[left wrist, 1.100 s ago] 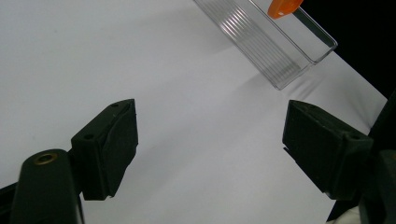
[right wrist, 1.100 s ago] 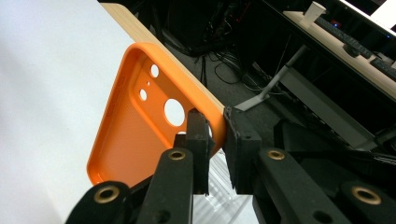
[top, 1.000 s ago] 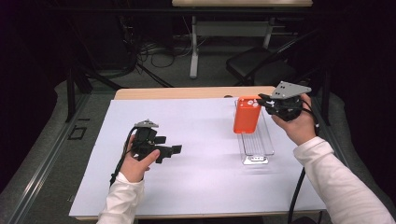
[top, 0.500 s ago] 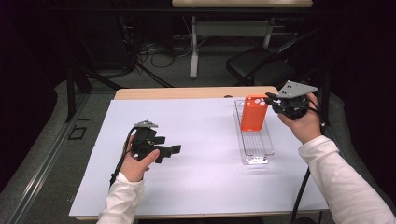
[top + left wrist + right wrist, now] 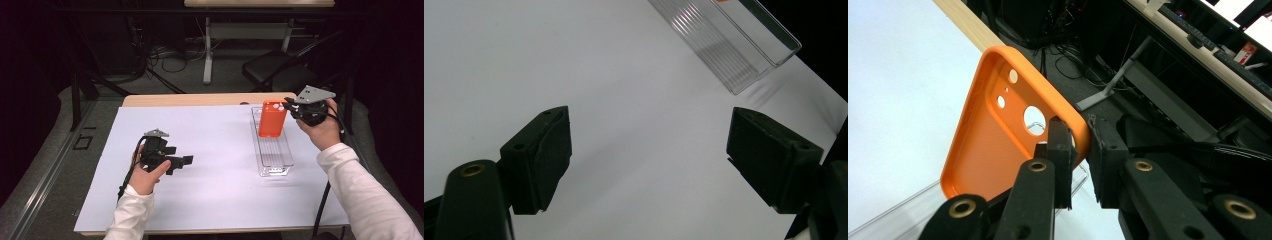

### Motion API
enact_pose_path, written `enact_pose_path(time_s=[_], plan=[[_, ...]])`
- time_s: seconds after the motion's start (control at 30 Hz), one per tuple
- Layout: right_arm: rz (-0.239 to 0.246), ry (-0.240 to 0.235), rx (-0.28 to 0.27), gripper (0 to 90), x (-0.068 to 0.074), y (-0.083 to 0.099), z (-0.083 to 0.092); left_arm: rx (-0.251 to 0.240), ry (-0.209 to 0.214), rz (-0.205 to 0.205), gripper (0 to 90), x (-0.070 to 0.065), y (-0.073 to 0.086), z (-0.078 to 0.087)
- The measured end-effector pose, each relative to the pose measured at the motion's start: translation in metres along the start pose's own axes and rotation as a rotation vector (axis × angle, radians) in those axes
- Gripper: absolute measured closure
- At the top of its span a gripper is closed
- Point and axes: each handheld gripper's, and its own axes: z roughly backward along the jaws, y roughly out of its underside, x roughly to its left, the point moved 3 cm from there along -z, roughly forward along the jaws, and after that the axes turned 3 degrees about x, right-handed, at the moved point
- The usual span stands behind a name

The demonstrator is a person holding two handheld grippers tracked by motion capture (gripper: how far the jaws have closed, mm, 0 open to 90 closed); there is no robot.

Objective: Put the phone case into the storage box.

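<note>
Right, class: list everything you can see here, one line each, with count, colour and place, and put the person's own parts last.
Phone case: one, orange, held upright over the far end of the tray.
Tray: one, clear plastic, long and ridged, on the right side of the sheet.
Sheet: one, white, covering most of the table.
Table: one, light wood, its far edge showing beyond the sheet.
Chair: one, black, on the floor behind the table.
Cables: several, dark, on the floor behind.
Left tongs: one, black, open, low over the sheet's left side.
Right tongs: one, black, shut on the phone case's edge.
Sleeves: two, white.
</note>
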Motion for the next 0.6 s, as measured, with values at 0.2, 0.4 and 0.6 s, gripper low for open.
enact_pose_path(time_s=[0.2,0.4,0.6], plan=[[0.001,0.024,0.002,81.1,-0.005,0.005,-0.012,0.000,-0.003,-0.002,18.3,0.002,0.002,0.001],[-0.002,0.055,0.013,81.1,-0.009,0.011,-0.021,-0.010,-0.021,0.003,16.3,0.004,0.002,0.001],[0.005,0.069,-0.006,81.1,-0.009,0.010,-0.028,-0.013,-0.027,0.009,15.9,0.005,0.003,0.002]])
